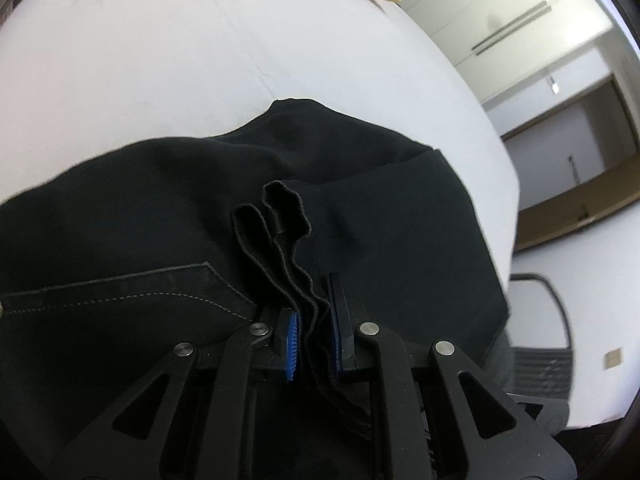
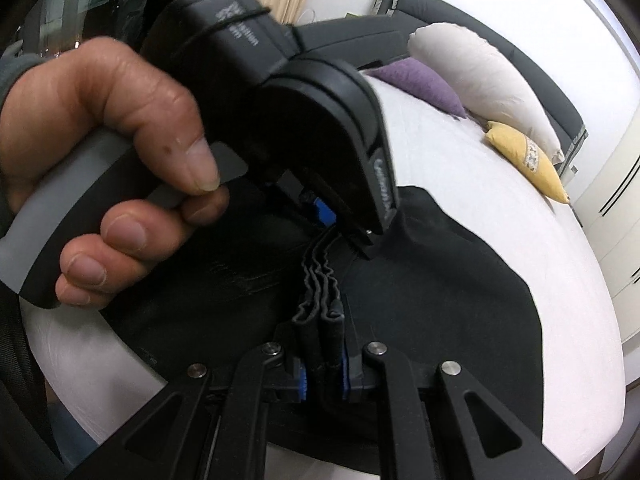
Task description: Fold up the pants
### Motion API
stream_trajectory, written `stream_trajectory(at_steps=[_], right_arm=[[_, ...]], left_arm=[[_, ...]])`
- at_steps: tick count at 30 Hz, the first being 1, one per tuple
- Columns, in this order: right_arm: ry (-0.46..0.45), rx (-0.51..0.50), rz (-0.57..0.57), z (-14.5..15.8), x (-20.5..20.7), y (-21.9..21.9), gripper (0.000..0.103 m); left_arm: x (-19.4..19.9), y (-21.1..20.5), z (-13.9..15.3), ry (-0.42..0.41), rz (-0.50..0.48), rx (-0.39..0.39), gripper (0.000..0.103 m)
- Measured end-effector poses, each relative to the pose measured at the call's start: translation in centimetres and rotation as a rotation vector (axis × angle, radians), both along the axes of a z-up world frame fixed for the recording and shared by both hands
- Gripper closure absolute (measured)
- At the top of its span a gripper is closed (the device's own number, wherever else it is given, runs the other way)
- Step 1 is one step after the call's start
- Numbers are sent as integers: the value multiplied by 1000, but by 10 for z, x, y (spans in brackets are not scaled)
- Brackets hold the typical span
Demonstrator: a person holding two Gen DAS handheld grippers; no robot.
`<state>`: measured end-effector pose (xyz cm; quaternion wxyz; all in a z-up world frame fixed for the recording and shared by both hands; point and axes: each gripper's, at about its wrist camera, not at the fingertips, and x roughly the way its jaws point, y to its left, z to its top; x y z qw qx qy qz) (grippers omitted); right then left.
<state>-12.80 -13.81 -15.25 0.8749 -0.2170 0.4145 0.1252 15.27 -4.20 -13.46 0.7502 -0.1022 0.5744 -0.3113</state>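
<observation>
Black pants (image 1: 160,208) lie on the white bed (image 1: 160,60), with a stitched pocket at the left. In the left wrist view my left gripper (image 1: 314,320) is shut on several stacked edges of the pants, which run upright between its blue pads (image 1: 293,344). In the right wrist view my right gripper (image 2: 324,376) pinches the same wavy bundle of layers of the pants (image 2: 440,300) near the bed's front edge. A little farther along that bundle, a hand (image 2: 100,140) holds the left gripper (image 2: 348,236), which is clamped on the fabric too.
Purple pillow (image 2: 420,80), white pillow (image 2: 480,76) and yellow pillow (image 2: 528,160) lie at the head of the bed against a dark grey headboard (image 2: 440,4). White wardrobe doors (image 1: 500,20) stand beyond the bed. A dark chair (image 1: 540,340) is beside its right edge.
</observation>
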Motion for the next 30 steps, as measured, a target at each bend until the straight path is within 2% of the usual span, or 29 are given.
stream_trajectory(at_steps=[1,3,4,5,7,8,10,11,15,17,19,22,25,29,30], right_arm=[[26,8,3,-3,2,0,84],[51,44,-18,-6,7,-8,84],[70,94,-23,-2,6,-15,77],[88,130,-21,0,7,-21,65],[145,227,-21,6,5,-38,49],[175,285,-18,9,3,-48,49],[235,432,-33,21,3,-80,49],[244,485,-45,28,2,-95,49],[237,687,-159,51,25,-180,49],[241,749,-194,53,46,-210,49],[290,854,-204,44,70,-236,49],[372,946,-202,27,106,-249,49],[423,1007,-229,8,140,-266,49],[486,1062,-261,-18,167,-280,50],[539,1072,-275,-31,172,-284,51]], left_arm=[[-2,-3,1,-10,-3,15,90],[-3,0,2,-22,-5,43,89],[-5,-1,4,-35,-3,66,87],[-7,-7,9,-56,3,103,86],[-12,-12,15,-98,16,170,72],[-14,-13,19,-119,23,200,68],[-21,-19,33,-161,36,240,40],[-23,-16,39,-187,46,260,37],[-27,-28,43,-216,74,315,36],[-27,-26,44,-225,87,338,36],[-27,-20,45,-231,97,353,36],[-30,-23,48,-256,119,393,36],[-36,-30,56,-297,133,401,36],[-50,-53,60,-354,73,391,36],[-52,-61,54,-348,41,398,36]])
